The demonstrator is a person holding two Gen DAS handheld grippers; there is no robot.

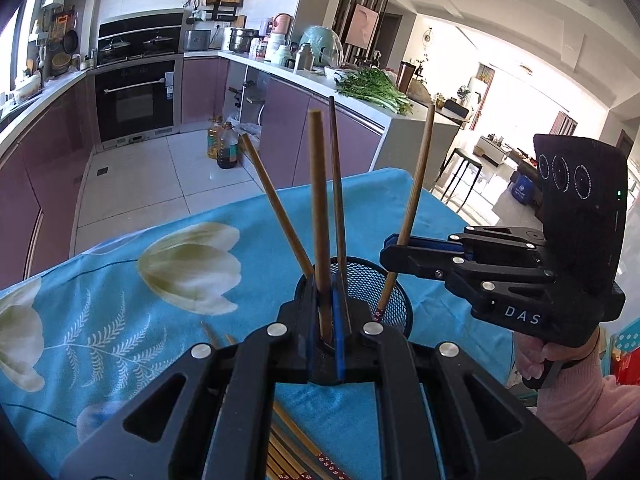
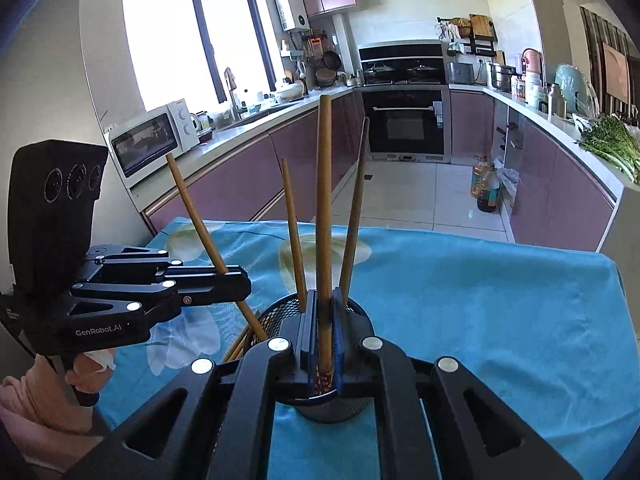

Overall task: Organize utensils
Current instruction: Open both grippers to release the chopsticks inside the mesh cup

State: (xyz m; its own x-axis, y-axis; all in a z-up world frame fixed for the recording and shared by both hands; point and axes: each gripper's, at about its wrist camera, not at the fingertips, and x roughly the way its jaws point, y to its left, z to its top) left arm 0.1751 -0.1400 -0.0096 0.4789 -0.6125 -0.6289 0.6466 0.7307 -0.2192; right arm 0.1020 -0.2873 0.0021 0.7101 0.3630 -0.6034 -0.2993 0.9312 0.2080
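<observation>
1. Kitchen cabinets and an oven fill the background, and we work at a desk (image 1: 120,280) under a blue flowered cloth, with a black mesh cup (image 1: 394,280) standing near its middle.
2. Our left tongs (image 1: 329,312) are clenched on a bamboo chopstick (image 1: 320,220), held almost upright just beside the cup's rim.
3. Our right tongs (image 1: 394,246) are clenched on a second chopstick (image 1: 416,184), whose patterned lower tip already dips into the cup's mouth.
4. Two more sticks already lean in the cup (image 2: 294,232), and loose chopsticks (image 1: 288,448) lie on the cloth at the near edge.
5. We judge these sticks light, stiff and smooth, so they could pivot or slip between the pads; gripping low, near the decorated end as now, keeps the long top free but lets it swing.
6. Room is tight at the cup: both tongs meet close together over its mouth, and the leaning sticks could be knocked.
7. We think the light cup could tip if a stick catches its rim.
8. Open cloth lies to the far corners, well apart from the desk's edges.
</observation>
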